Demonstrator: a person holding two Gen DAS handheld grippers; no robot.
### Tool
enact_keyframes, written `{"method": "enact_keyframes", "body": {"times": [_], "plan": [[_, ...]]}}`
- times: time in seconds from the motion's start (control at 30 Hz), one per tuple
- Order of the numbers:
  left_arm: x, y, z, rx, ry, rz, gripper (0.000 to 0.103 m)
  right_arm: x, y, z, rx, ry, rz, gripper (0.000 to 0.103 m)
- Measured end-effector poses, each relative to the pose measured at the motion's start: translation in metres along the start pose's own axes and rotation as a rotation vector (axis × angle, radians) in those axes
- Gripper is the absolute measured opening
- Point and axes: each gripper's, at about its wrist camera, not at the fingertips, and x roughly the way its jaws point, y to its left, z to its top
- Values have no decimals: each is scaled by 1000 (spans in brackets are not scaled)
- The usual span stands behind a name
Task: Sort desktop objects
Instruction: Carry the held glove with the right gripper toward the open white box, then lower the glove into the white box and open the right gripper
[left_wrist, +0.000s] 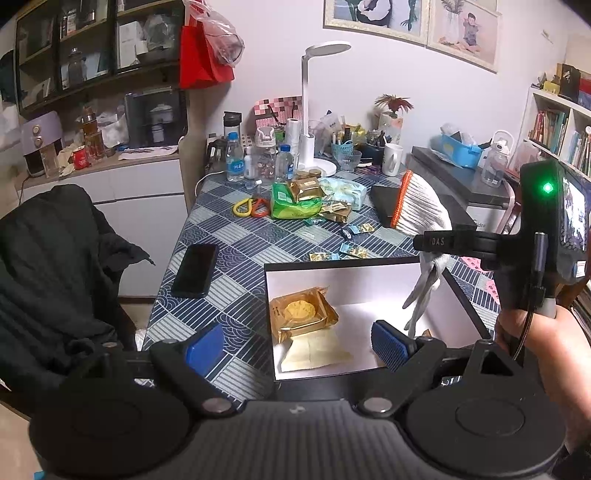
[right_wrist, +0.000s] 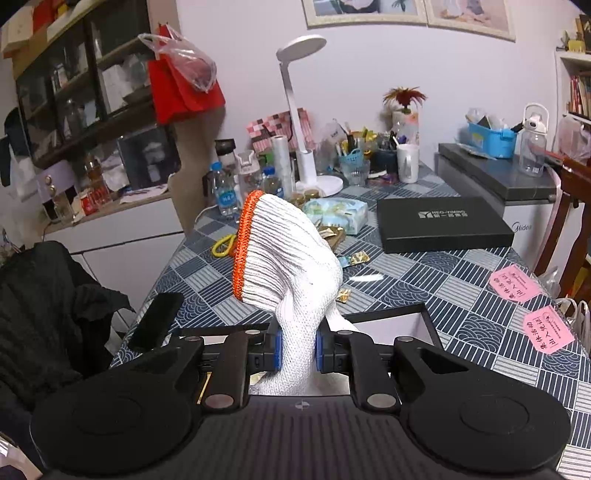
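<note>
White knit glove (right_wrist: 291, 266) with an orange cuff is pinched between the nearly closed blue pads of the right gripper (right_wrist: 297, 350), hanging above the open box (left_wrist: 369, 263), while the left gripper (left_wrist: 291, 345) gapes wide, empty, beside it.

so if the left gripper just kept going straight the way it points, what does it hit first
Probably the gold wrapped snack lying in the open white-lined box: it sits just ahead between the open fingers of the left gripper. Depth is unclear, so it could meet the box's near rim first.

Cluttered home: bookshelf (left_wrist: 554, 129), framed pictures (left_wrist: 410, 18).
</note>
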Motion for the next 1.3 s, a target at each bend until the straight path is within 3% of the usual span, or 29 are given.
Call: {"method": "enact_keyframes", "body": {"times": [0.63, 1.3], "plan": [[-4, 22, -10, -11, 13, 2, 103, 18, 7, -29, 21, 68, -34, 17], [4, 40, -10, -48, 19, 12, 103, 85, -16, -71, 73, 281, -110, 17]]}}
